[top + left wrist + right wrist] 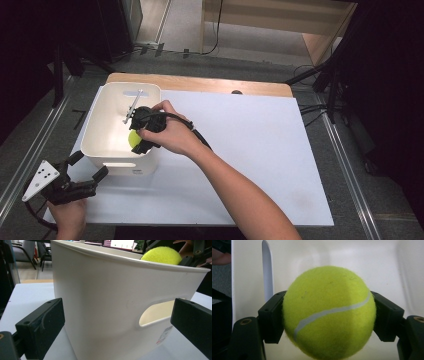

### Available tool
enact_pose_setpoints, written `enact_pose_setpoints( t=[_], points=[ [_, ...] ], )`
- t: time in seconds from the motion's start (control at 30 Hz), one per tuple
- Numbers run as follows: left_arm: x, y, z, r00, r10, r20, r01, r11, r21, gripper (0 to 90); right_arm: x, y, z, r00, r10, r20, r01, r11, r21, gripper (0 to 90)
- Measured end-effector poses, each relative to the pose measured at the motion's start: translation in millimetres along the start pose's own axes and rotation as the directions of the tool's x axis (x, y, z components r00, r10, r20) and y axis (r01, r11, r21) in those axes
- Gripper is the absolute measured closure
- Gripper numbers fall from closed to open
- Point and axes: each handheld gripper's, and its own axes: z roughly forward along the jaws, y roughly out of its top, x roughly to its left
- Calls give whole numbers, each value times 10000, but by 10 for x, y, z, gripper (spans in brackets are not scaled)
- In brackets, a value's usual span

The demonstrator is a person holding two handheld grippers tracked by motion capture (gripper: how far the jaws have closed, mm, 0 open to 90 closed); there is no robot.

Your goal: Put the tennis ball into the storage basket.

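Right claw [141, 134] tilted over bin [95, 127]

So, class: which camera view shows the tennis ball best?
The right gripper view: the tennis ball sits large and close, clamped between the jaws, seam visible. The left gripper view shows its top above the white bin's rim; the high view, a small yellow patch.

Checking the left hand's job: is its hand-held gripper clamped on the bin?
No, the left hand-held gripper is open, its jaws standing apart in front of the bin wall.
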Motion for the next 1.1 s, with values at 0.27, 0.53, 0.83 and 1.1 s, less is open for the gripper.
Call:
enact_pose_setpoints(
  t=[0.27, 0.53, 0.83, 1.1],
  points=[
    [2, 1, -1, 10000, 11, -2, -11, 10000, 26, 0, 24, -6, -25, 10000, 53, -79, -53, 10000, 38, 165],
    [2, 0, -1, 10000, -1, -3, 1, 10000, 7, 0, 16, -21, -115, 9998, 102, 175, -96, 9994, -318, 112],
    [1, 0, 0, 10000, -3, 6, 3, 10000, 17, 0, 14, -79, -253, 9990, 103, 437, -67, 9965, -836, 81],
    [-2, -1, 1, 10000, 11, -9, -11, 10000, 23, 0, 1, -187, -346, 9979, 487, 419, -442, 9940, -1005, 11]
  ],
)
